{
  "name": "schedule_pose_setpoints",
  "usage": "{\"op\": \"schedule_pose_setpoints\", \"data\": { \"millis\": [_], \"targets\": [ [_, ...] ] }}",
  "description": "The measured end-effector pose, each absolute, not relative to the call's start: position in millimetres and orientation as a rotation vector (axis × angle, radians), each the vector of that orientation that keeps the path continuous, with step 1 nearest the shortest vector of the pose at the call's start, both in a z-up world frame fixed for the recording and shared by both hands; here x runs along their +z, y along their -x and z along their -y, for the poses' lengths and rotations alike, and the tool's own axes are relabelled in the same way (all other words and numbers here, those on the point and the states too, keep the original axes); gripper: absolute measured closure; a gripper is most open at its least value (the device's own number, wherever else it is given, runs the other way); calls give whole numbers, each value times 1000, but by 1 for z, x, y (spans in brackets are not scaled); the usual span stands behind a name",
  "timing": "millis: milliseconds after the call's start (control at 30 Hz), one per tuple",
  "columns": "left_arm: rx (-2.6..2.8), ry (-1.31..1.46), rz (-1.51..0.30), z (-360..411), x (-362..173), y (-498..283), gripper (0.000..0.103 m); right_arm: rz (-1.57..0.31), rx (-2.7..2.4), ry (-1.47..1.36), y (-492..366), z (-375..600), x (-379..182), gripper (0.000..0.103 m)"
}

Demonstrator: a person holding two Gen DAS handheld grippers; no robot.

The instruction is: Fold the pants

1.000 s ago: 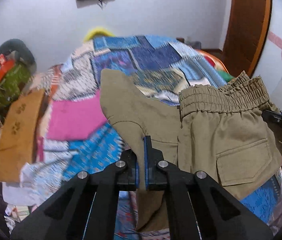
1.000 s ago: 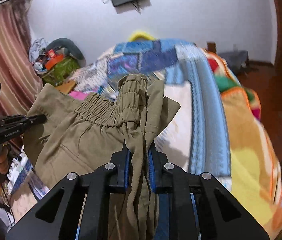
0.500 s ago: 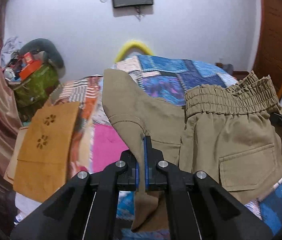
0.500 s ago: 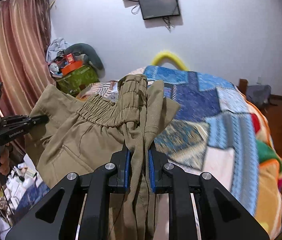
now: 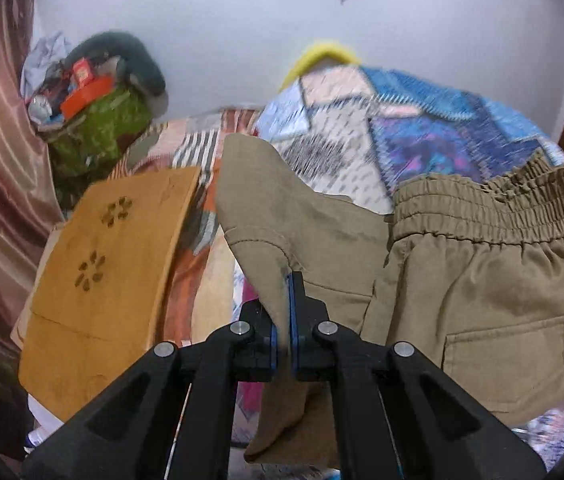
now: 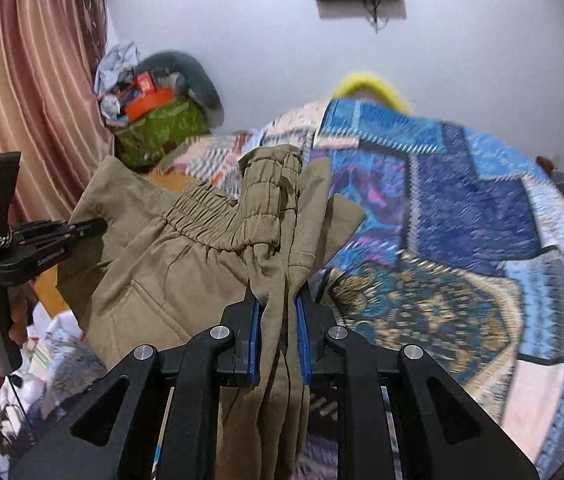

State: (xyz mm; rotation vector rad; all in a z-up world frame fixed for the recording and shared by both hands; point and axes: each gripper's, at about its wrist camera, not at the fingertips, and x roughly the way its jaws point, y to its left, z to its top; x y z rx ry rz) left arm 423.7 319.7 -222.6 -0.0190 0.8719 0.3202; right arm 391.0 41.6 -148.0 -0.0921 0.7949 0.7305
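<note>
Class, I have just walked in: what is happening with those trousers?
A person holds a pair of khaki elastic-waist pants in the air over a bed covered by a blue patchwork quilt. The left gripper is shut on a thin edge of the fabric, and the right gripper is shut on a thick bunch below the gathered waistband. Nothing lies folded yet.

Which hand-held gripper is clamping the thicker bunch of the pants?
The right hand-held gripper: it pinches a gathered wad at the elastic waistband of the pants. The left hand-held gripper grips only a thin flat edge.
</note>
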Motion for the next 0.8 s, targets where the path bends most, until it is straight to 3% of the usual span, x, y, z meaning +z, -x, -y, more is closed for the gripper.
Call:
{"op": "schedule_pose_setpoints", "data": {
  "millis": [167,300,400,500,567,600,800],
  "targets": [
    [365,46,-983,-345,-277,-435,93,-897,729,139,-405,-63,-185,89],
    [398,84,-1048,-359,-303,-432,82,-942,698,192,-407,-67,-204,88],
    [392,105,-1069,-365,-310,-424,79,-966,688,189,-408,-61,-206,77],
    [400,66,-1077,-360,-304,-414,68,-985,676,221,-403,-56,-203,65],
    [388,71,-1083,-357,-296,-406,67,-993,661,236,-398,-53,-197,46],
    [380,69,-1083,-354,-290,-402,67,-991,649,244,-395,-52,-194,42],
    [337,43,-1017,-326,-232,-368,67,-917,654,245,-366,-40,-153,40]
  ]
}}
